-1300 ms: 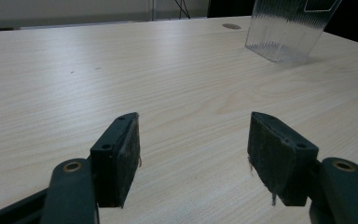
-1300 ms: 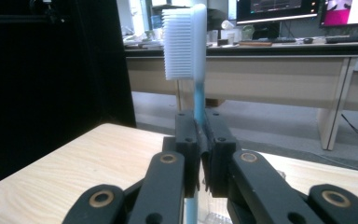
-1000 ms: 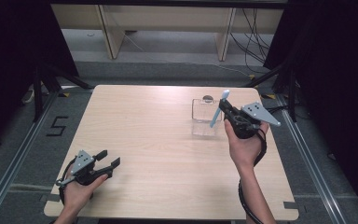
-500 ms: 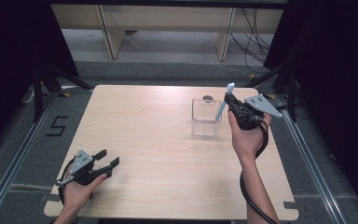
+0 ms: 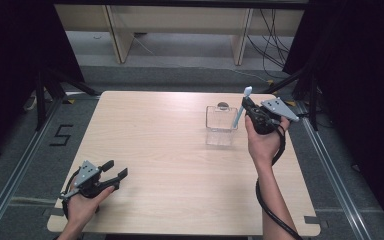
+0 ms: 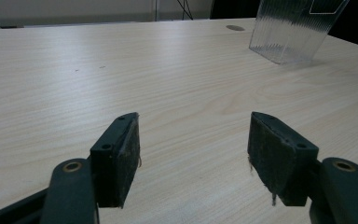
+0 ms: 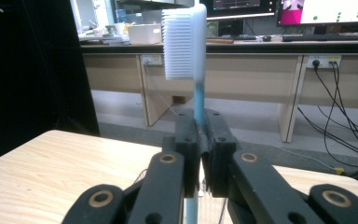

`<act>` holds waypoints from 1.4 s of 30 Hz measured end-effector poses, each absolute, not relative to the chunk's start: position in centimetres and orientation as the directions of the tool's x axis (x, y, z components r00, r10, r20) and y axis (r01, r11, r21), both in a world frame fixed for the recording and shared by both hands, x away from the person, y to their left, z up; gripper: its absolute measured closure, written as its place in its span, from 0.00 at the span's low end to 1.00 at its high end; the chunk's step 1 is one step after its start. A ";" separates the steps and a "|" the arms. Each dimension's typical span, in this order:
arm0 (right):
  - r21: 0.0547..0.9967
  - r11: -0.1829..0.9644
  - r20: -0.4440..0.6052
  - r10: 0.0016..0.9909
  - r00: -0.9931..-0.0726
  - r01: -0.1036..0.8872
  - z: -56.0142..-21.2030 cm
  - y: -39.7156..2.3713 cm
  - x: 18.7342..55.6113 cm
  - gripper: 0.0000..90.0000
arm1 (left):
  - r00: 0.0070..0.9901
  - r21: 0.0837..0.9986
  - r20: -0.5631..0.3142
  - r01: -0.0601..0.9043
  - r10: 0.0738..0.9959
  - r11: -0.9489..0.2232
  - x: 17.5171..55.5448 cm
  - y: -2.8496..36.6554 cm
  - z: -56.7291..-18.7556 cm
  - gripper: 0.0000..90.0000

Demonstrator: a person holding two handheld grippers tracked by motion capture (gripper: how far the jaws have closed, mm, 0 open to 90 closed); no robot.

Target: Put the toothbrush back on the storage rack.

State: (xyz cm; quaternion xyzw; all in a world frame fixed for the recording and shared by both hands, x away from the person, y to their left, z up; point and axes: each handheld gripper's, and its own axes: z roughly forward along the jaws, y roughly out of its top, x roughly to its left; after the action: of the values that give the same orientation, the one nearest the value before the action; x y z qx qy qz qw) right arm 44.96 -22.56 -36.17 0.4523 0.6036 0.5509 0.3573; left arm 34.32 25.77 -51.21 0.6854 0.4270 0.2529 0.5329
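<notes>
A light-blue toothbrush (image 5: 242, 106) with white bristles (image 7: 182, 43) stands nearly upright, head up, clamped by its handle in my right gripper (image 5: 247, 111). That gripper (image 7: 199, 154) is held above the table's far right, just right of a clear ribbed plastic cup (image 5: 221, 124). The toothbrush's lower end hangs beside the cup's right rim. My left gripper (image 5: 116, 169) rests at the near left corner of the table with its jaws wide apart and nothing between them (image 6: 193, 149). The cup (image 6: 294, 29) shows far ahead of it to the right.
The light wooden table (image 5: 170, 150) has a round grey cable hole (image 5: 222, 105) just behind the cup. Behind the table stand wooden desk legs and hanging cables. Black curtains close both sides. A floor mark "5" (image 5: 61, 135) lies to the left.
My right gripper has carried the toothbrush a little to the right and back, from over the cup toward its right side, and turned it more upright. The left gripper has not moved.
</notes>
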 end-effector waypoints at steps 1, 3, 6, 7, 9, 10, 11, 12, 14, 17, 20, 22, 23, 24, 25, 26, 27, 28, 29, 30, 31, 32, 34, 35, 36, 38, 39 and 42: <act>0.988 -0.017 0.068 0.942 -0.330 0.156 -36.2 -22.5 45.0 0.96 | 0.507 0.946 -0.109 0.316 0.855 -0.067 34.3 25.8 -51.2 0.38; 0.987 -0.018 0.071 0.940 -0.333 0.159 -36.4 -22.5 45.2 0.96 | 0.508 0.946 -0.108 0.316 0.854 -0.068 34.3 25.8 -51.2 0.38; 0.986 -0.011 0.064 0.945 -0.320 0.164 -36.5 -22.5 45.2 0.96 | 0.507 0.946 -0.109 0.317 0.855 -0.067 34.3 25.8 -51.2 0.38; 0.986 -0.012 0.065 0.944 -0.323 0.164 -36.6 -22.5 45.3 0.96 | 0.508 0.946 -0.109 0.316 0.855 -0.068 34.3 25.8 -51.3 0.38; 0.987 -0.012 0.065 0.944 -0.324 0.162 -36.7 -22.6 45.4 0.96 | 0.510 0.947 -0.106 0.313 0.854 -0.069 34.3 25.7 -51.3 0.38; 0.986 -0.022 0.075 0.945 -0.318 0.167 -36.8 -22.6 45.4 0.96 | 0.526 0.954 -0.103 0.294 0.844 -0.067 34.5 25.7 -51.4 0.38; 0.987 -0.013 0.065 0.946 -0.316 0.163 -36.9 -22.6 45.5 0.96 | 0.524 0.953 -0.100 0.295 0.846 -0.070 34.5 25.7 -51.4 0.38; 0.986 -0.013 0.066 0.946 -0.317 0.168 -37.0 -22.7 45.5 0.96 | 0.530 0.954 -0.099 0.290 0.842 -0.070 34.6 25.7 -51.4 0.38; 0.984 -0.021 0.076 0.946 -0.316 0.175 -37.2 -22.7 45.6 0.96 | 0.510 0.944 -0.107 0.322 0.854 -0.073 34.3 25.6 -51.4 0.38; 0.984 -0.014 0.070 0.948 -0.309 0.179 -37.5 -22.7 45.7 0.96 | 0.512 0.945 -0.106 0.317 0.852 -0.073 34.3 25.6 -51.4 0.38; 0.982 -0.016 0.074 0.949 -0.306 0.186 -37.8 -22.8 45.9 0.96 | 0.511 0.945 -0.107 0.318 0.853 -0.072 34.3 25.6 -51.4 0.38; 0.982 -0.020 0.077 0.951 -0.299 0.188 -38.1 -22.8 45.9 0.96 | 0.511 0.945 -0.107 0.318 0.853 -0.072 34.3 25.6 -51.4 0.38; 0.981 -0.017 0.076 0.951 -0.300 0.195 -38.2 -22.9 46.0 0.96 | 0.511 0.945 -0.107 0.318 0.853 -0.072 34.4 25.7 -51.4 0.38; 0.979 -0.026 0.087 0.950 -0.301 0.202 -38.3 -22.8 45.9 0.96 | 0.511 0.945 -0.107 0.318 0.853 -0.072 34.4 25.7 -51.4 0.38; 0.981 -0.014 0.074 0.950 -0.303 0.196 -38.4 -22.9 46.1 0.96 | 0.512 0.945 -0.107 0.318 0.852 -0.073 34.4 25.7 -51.4 0.38; 0.980 -0.018 0.078 0.950 -0.301 0.199 -38.6 -22.9 46.1 0.96 | 0.512 0.945 -0.107 0.318 0.852 -0.072 34.4 25.7 -51.4 0.38; 0.980 -0.018 0.079 0.950 -0.302 0.200 -38.7 -22.9 46.2 0.96 | 0.512 0.945 -0.107 0.318 0.852 -0.072 34.4 25.7 -51.4 0.38; 0.980 -0.021 0.082 0.950 -0.302 0.200 -38.8 -22.8 46.2 0.96 | 0.512 0.945 -0.106 0.318 0.852 -0.073 34.4 25.7 -51.4 0.38; 0.978 -0.015 0.079 0.949 -0.306 0.206 -38.9 -22.8 46.2 0.96 | 0.512 0.945 -0.106 0.318 0.852 -0.074 34.4 25.7 -51.4 0.38; 0.978 -0.017 0.081 0.951 -0.300 0.208 -39.1 -22.8 46.2 0.96 | 0.512 0.945 -0.106 0.318 0.852 -0.074 34.4 25.7 -51.4 0.38; 0.977 -0.019 0.084 0.949 -0.302 0.214 -39.2 -22.7 46.2 0.96 | 0.511 0.945 -0.106 0.319 0.853 -0.073 34.4 25.7 -51.4 0.38; 0.977 -0.006 0.071 0.951 -0.300 0.211 -39.3 -22.8 46.3 0.96 | 0.512 0.945 -0.105 0.318 0.853 -0.075 34.4 25.7 -51.5 0.38; 0.973 -0.025 0.094 0.949 -0.301 0.227 -39.5 -22.6 46.3 0.96 | 0.511 0.945 -0.105 0.319 0.853 -0.075 34.4 25.7 -51.5 0.38; 0.976 0.004 0.065 0.949 -0.308 0.217 -39.7 -22.8 46.4 0.96 | 0.511 0.945 -0.106 0.320 0.853 -0.074 34.4 25.7 -51.5 0.38; 0.974 -0.016 0.085 0.950 -0.300 0.226 -39.8 -22.6 46.3 0.96 | 0.528 0.951 -0.095 0.299 0.844 -0.080 34.6 25.7 -51.5 0.38; 0.974 -0.018 0.088 0.950 -0.300 0.227 -40.2 -22.7 46.3 0.96 | 0.530 0.952 -0.099 0.297 0.842 -0.075 34.6 25.7 -51.6 0.38; 0.972 -0.003 0.075 0.951 -0.300 0.235 -40.3 -22.7 46.3 0.96 | 0.532 0.952 -0.098 0.295 0.841 -0.076 34.6 25.7 -51.6 0.38; 0.968 -0.019 0.097 0.949 -0.300 0.251 -40.8 -22.6 46.3 0.96 | 0.522 0.949 -0.100 0.306 0.847 -0.077 34.5 25.7 -51.6 0.38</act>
State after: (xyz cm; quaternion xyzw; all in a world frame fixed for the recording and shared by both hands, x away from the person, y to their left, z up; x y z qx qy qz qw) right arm 46.33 -22.63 -40.79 0.4879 0.6150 0.5212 0.3347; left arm 34.51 25.72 -51.57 0.6889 0.4185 0.2525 0.5353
